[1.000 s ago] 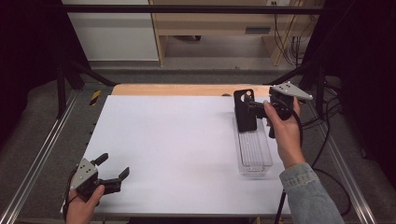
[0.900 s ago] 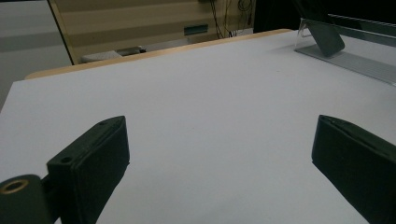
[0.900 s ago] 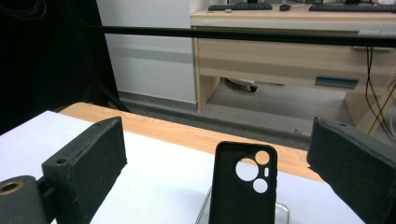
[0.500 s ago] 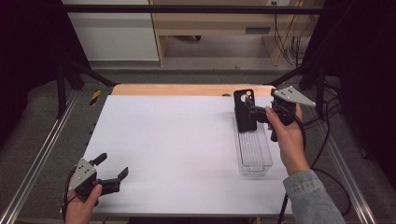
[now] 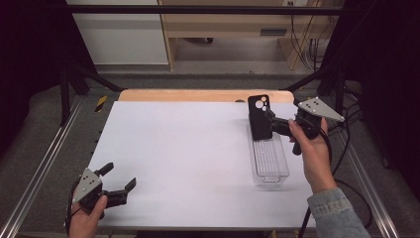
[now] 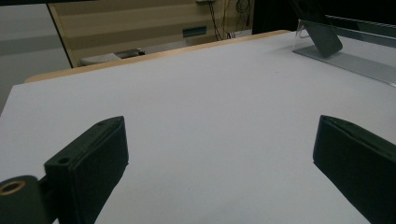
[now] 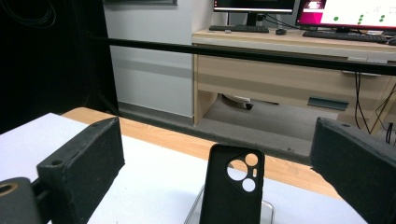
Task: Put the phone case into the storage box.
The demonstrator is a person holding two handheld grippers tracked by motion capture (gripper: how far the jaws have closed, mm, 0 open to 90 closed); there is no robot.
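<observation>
Leaning phone case (image 5: 259,117) in clear tray (image 5: 270,163)

no text, label, brand or number can be read anywhere. the monitors (image 7: 343,9) far beyond the right gripper (image 7: 219,177) show a pink panel and green dots, too small to read. the phone case (image 7: 232,189) between its jaws bears no visible mark.

Wooden desk (image 7: 299,70) with 2 monitors (image 7: 345,9), grey floor (image 5: 218,64).
</observation>
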